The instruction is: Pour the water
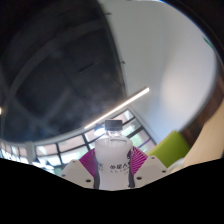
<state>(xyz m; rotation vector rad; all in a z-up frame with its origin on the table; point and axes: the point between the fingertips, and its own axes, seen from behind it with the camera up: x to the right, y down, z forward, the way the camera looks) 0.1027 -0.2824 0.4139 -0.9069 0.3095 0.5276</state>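
Clear bottle (pixel 115 160) in hand-held gripper (pixel 114 168).

Tool (pixel 113 170) tilted upward, 2 fingers (pixel 88 163) with pink pads pressed on bottle (pixel 114 155)

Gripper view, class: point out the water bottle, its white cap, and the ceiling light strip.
water bottle (pixel 114 165): gripper view, on its label, between the fingers.
white cap (pixel 115 125): gripper view, on the cap's side.
ceiling light strip (pixel 120 106): gripper view, midway along the strip.

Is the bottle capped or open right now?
Capped. The bottle between the gripper fingers has its white cap on; both pink pads press its sides. The water level cannot be seen.
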